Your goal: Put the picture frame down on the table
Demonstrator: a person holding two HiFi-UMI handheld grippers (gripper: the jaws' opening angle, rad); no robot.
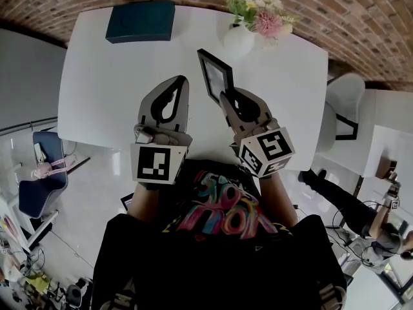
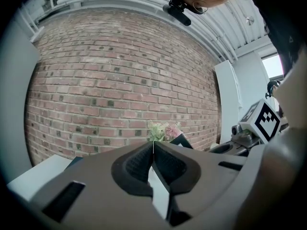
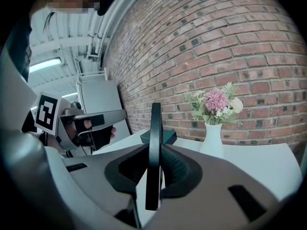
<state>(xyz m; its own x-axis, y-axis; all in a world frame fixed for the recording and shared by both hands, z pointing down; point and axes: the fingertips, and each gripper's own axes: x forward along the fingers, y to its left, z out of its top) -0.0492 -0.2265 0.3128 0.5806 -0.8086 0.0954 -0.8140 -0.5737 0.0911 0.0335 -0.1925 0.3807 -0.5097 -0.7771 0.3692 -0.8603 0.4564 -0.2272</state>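
A black picture frame point(image 1: 215, 75) is held up above the white table point(image 1: 103, 89), near its middle. My right gripper point(image 1: 227, 101) is shut on the frame's near lower edge. In the right gripper view the frame point(image 3: 154, 152) stands edge-on between the two jaws, upright. My left gripper point(image 1: 183, 86) hangs just left of the frame with its jaws together and nothing between them; in the left gripper view a corner of the frame point(image 2: 181, 141) peeks over the jaws.
A white vase with pink and white flowers point(image 1: 240, 39) stands at the table's far edge, right of centre. A dark teal box point(image 1: 141, 20) lies at the far left. A brick wall point(image 3: 230, 47) runs behind the table. A chair point(image 1: 342, 112) stands to the right.
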